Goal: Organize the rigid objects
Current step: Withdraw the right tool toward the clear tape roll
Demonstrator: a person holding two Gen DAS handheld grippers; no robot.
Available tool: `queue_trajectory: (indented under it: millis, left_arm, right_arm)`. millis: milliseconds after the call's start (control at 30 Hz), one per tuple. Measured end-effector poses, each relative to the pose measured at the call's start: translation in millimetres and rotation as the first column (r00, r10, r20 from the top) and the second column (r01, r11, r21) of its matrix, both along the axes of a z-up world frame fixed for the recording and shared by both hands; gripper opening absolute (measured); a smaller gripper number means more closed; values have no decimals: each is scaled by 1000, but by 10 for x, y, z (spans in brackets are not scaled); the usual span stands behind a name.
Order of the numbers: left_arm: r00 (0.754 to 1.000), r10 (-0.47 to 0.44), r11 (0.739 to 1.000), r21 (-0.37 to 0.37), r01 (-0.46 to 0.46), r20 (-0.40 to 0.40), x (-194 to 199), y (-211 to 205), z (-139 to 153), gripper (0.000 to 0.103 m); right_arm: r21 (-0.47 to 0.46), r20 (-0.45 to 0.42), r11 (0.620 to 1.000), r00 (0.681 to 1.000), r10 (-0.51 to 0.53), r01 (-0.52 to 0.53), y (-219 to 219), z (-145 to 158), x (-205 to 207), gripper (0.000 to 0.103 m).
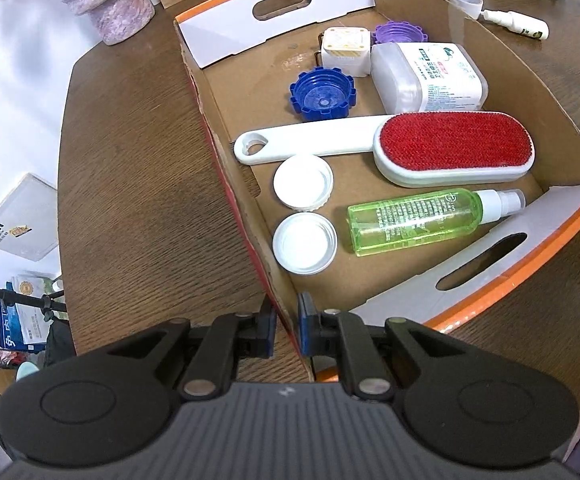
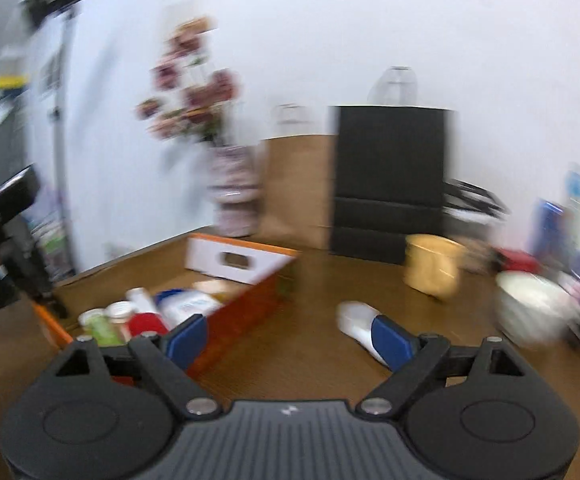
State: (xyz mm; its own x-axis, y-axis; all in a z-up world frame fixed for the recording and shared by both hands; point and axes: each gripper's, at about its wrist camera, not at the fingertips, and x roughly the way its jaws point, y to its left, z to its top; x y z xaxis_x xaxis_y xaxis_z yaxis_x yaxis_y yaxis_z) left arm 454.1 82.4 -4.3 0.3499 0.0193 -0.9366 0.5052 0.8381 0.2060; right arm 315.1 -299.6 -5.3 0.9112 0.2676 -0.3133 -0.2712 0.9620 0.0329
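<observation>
Most of the sorting looks done: the shallow cardboard tray (image 1: 226,120) on the dark wooden bench (image 1: 130,168) already holds a red-faced white lint brush (image 1: 449,148), a green clear spray bottle (image 1: 413,220), a white rectangular plastic box (image 1: 429,76) and several round caps. The left claw (image 1: 287,328) pinches the tray's near wall. The right claw (image 2: 290,340) gapes wide and empty near a small white bottle (image 2: 355,322) lying loose on the bench, probably next.
</observation>
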Motion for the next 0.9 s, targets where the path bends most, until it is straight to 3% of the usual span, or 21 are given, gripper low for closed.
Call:
queue_trajectory:
  millis: [100,533,733,900]
  left_arm:
    - [1000,0,1000,2,0,-2,6,-5,0,11]
    - [1000,1,1000,-4,-1,-1,3,10,2,11]
    - [1000,-1,1000,-2,1,-3,1,8,-4,11]
    - [1000,-1,1000,-4,1,-2,-2,11,-5,11]
  right_arm:
    - [-19,-4,999,999,-46,46,-64,-131,-129,89]
    - [-12,-9,998,998,-69,69,-96,-211,-94,89]
    - [-57,-32,997,997,-63,62,-50,-154,378,90]
    - [-35,-106,999,994,-27,24,43,-153,1144,90]
